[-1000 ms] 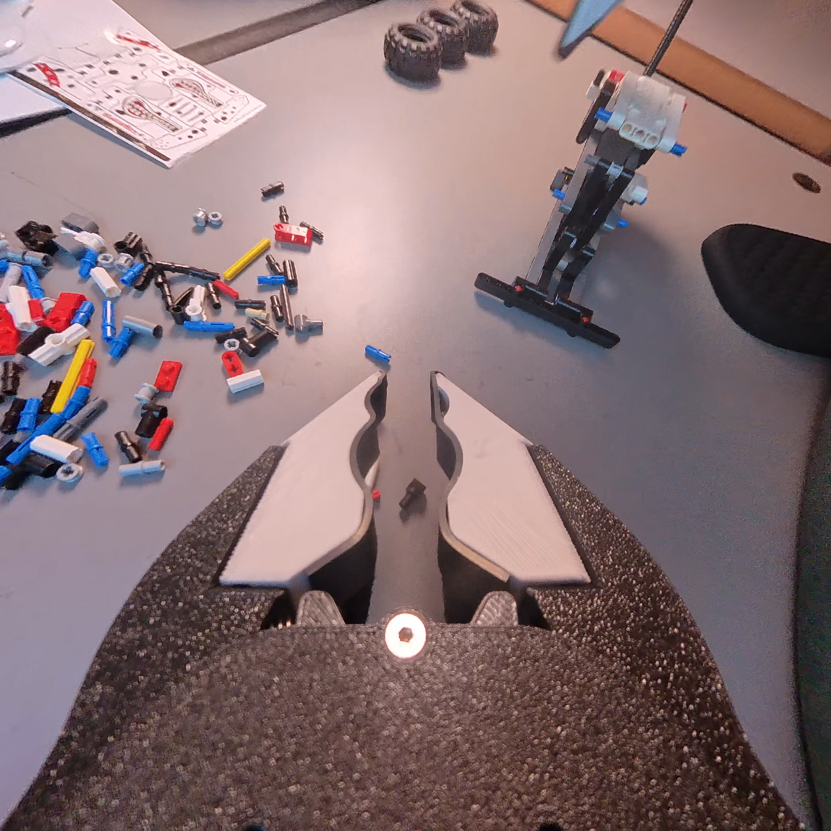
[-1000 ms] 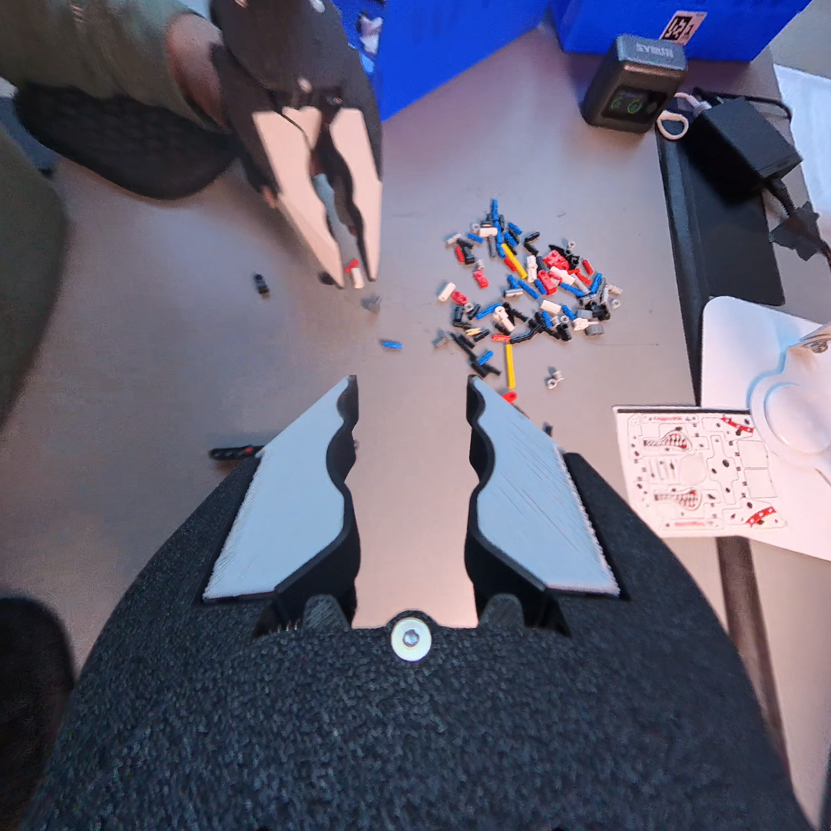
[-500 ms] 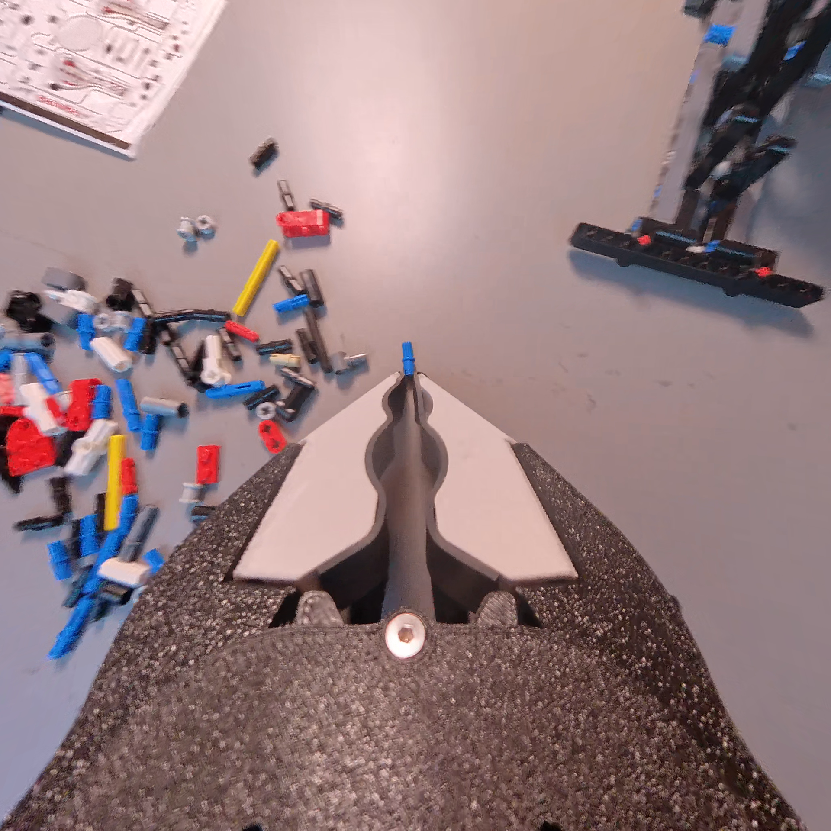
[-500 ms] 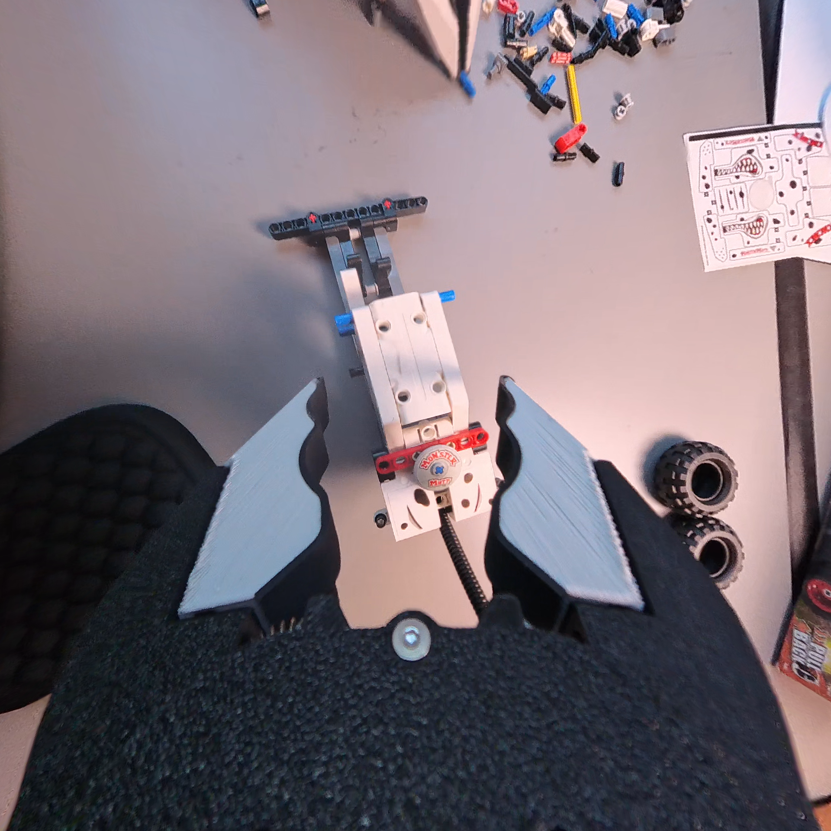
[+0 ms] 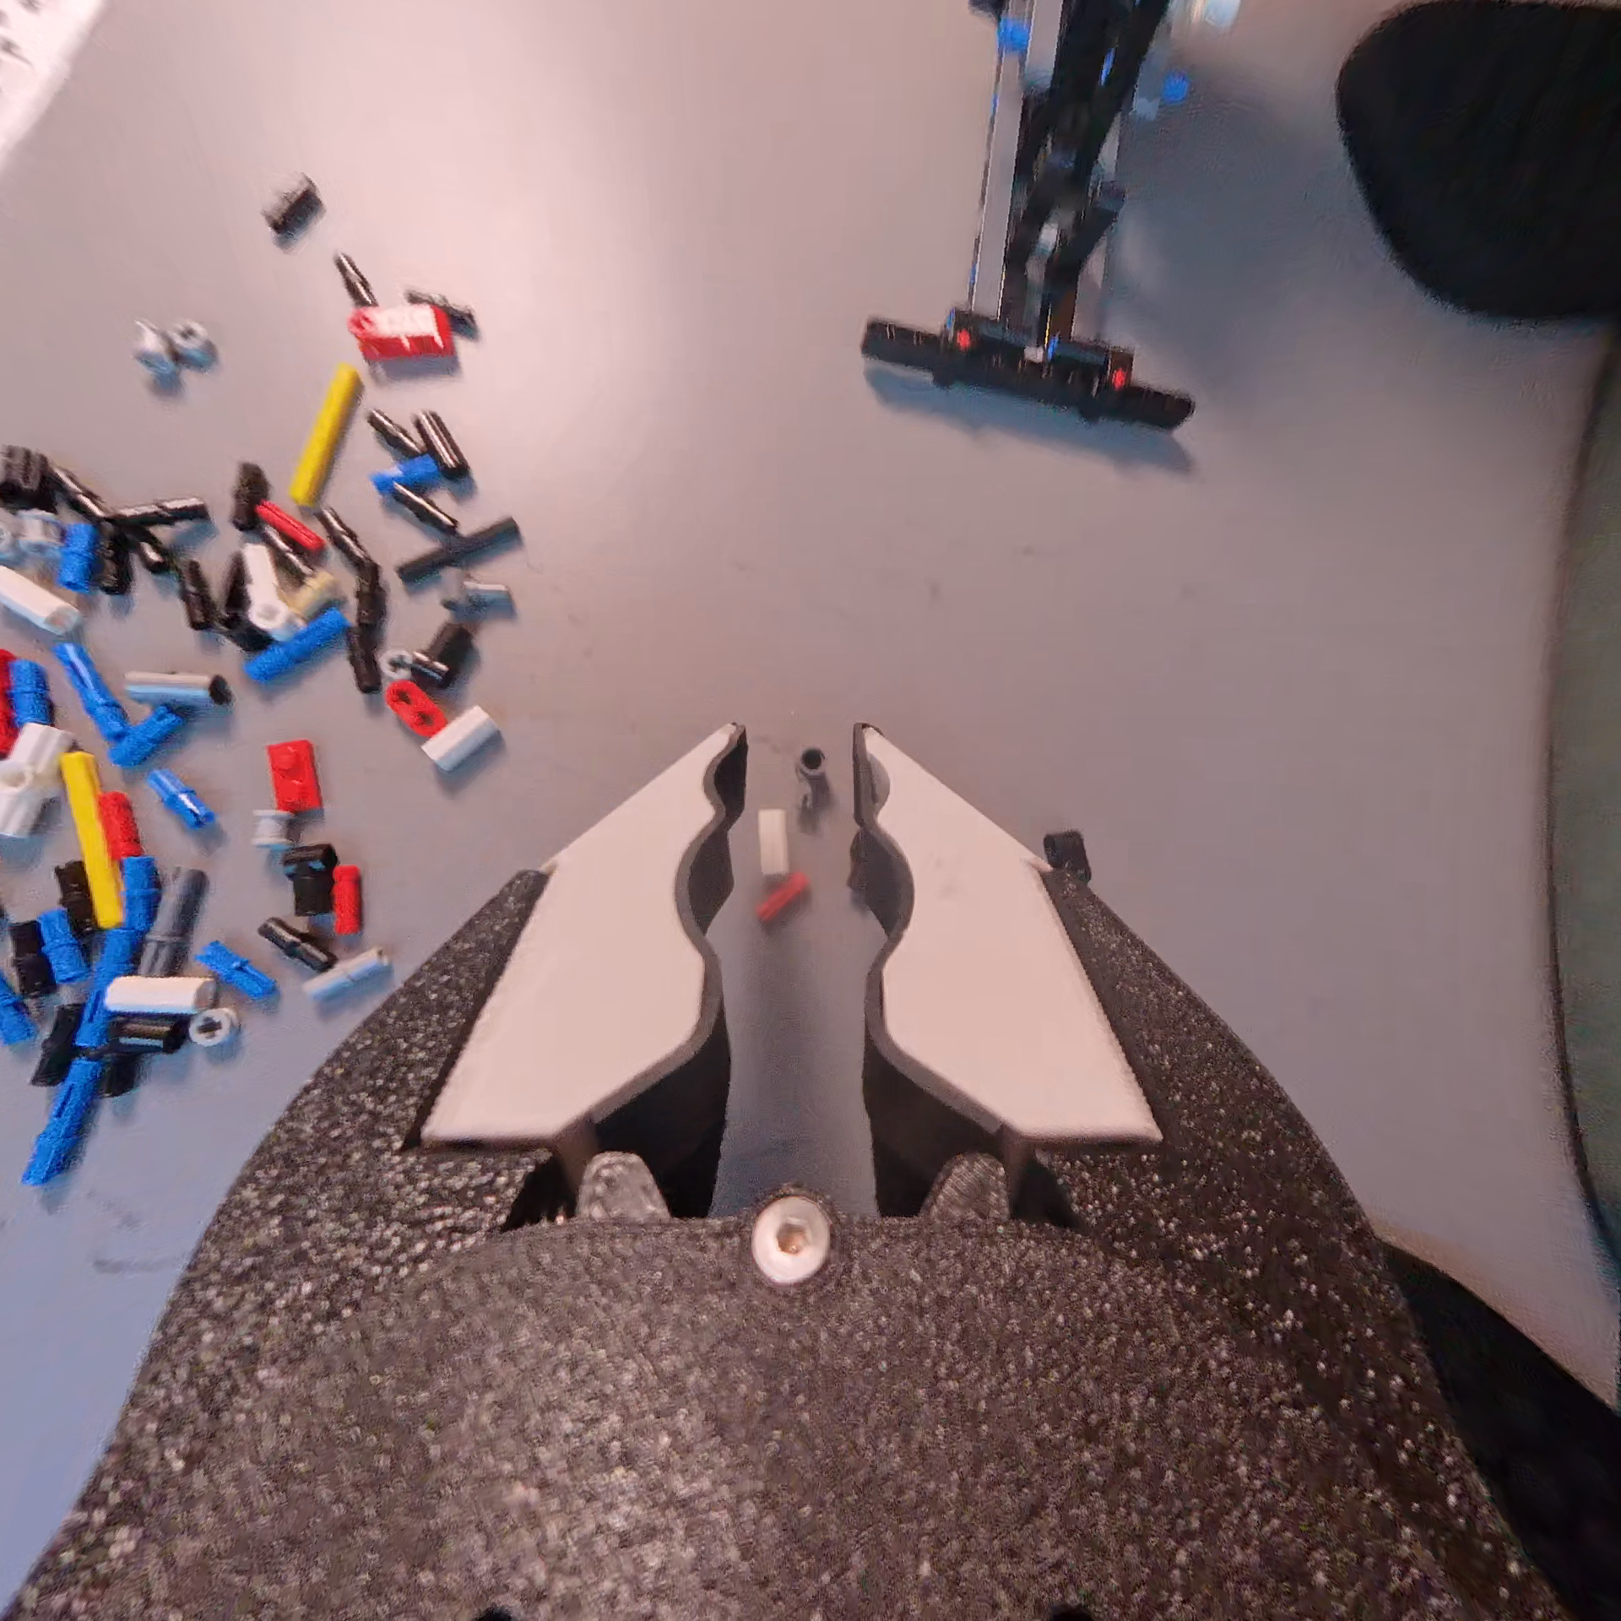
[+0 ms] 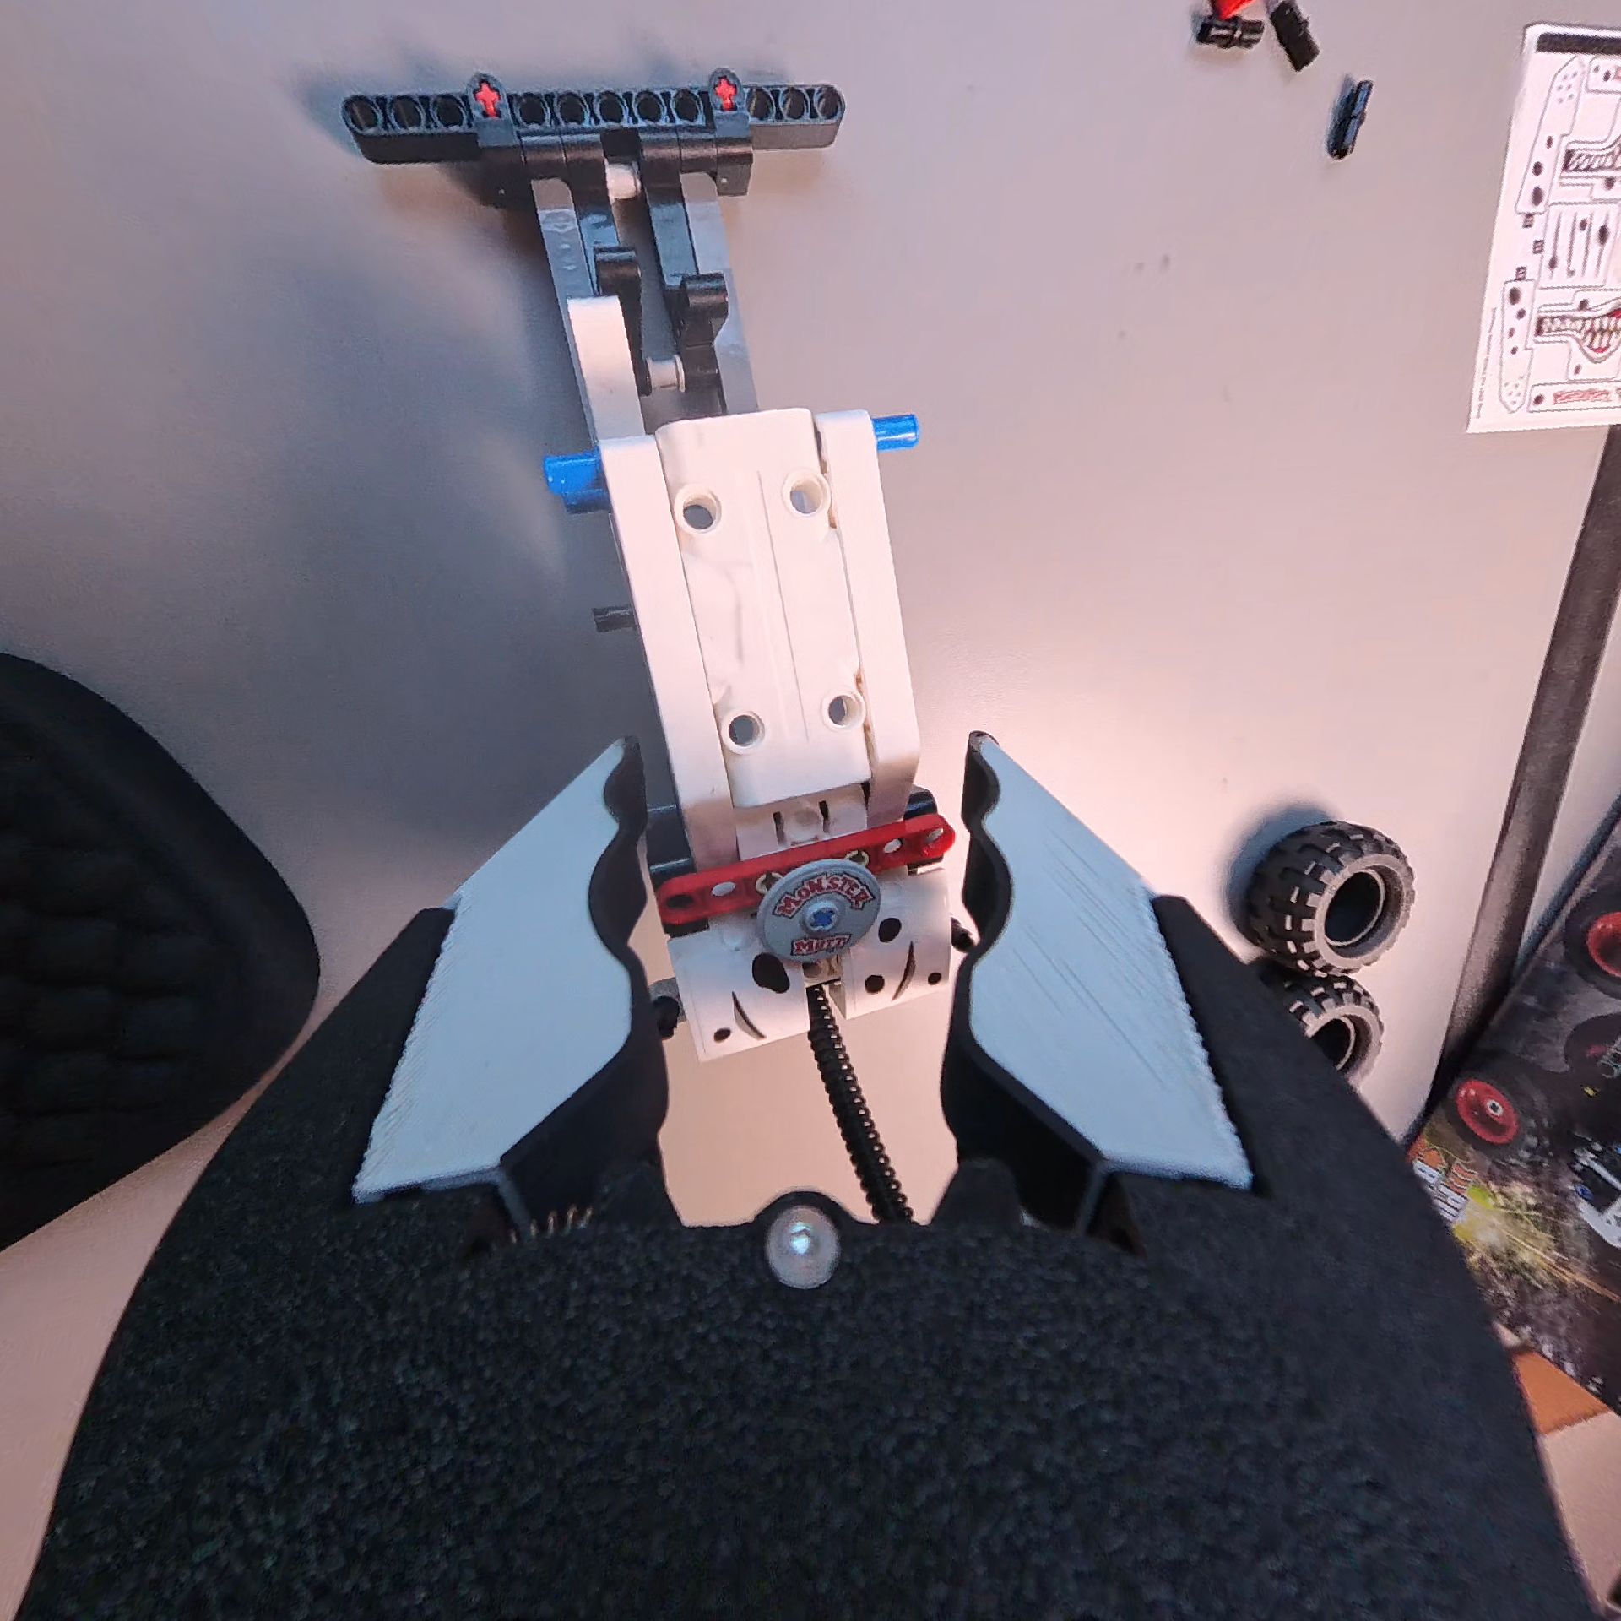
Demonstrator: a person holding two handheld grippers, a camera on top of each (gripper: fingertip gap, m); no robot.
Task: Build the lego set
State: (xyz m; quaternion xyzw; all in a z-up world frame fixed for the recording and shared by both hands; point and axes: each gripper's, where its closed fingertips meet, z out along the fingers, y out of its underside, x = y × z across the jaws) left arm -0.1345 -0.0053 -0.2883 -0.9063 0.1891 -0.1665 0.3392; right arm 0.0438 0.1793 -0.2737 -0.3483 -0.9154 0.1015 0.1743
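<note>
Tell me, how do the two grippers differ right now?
The left gripper hangs over tiny loose pieces on the table: a white one, a red one, a dark one. The right gripper straddles the half-built model. The left's fingers stand closer together; the right's gape wider. Both are open, gripping nothing, with grey fingers on black bodies.

Lettered round grey disc (image 6: pixel 817 910) on the lego model (image 6: pixel 763 614), printed sticker sheet (image 6: pixel 1553 237), printed box (image 6: pixel 1544 1167)

A white, black and red lego model (image 6: pixel 754 614) stands tilted on its black beam, loose pieces (image 5: pixel 219 702) scattered nearby.
</note>
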